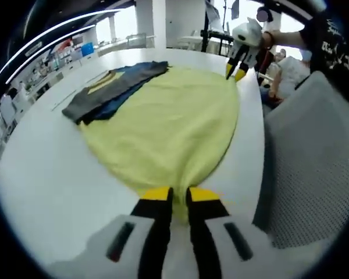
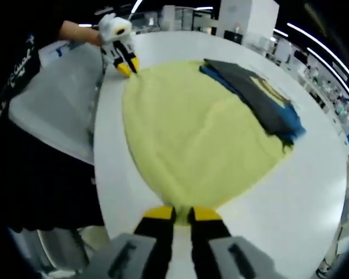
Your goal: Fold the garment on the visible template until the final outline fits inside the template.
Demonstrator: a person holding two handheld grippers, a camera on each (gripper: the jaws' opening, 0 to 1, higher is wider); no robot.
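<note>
My left gripper [image 1: 173,195] pinches yellow garment [image 1: 168,125] | right gripper [image 2: 182,213] pinches its opposite end | dark clothes [image 2: 256,96] lie beside | white table [image 1: 52,174] | no readable writing

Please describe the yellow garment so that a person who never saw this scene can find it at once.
On the white table, the yellow garment is the widest cloth, spread flat. The left gripper and right gripper each pinch one edge. Its dark grey and blue neighbours overlap its far side.
</note>
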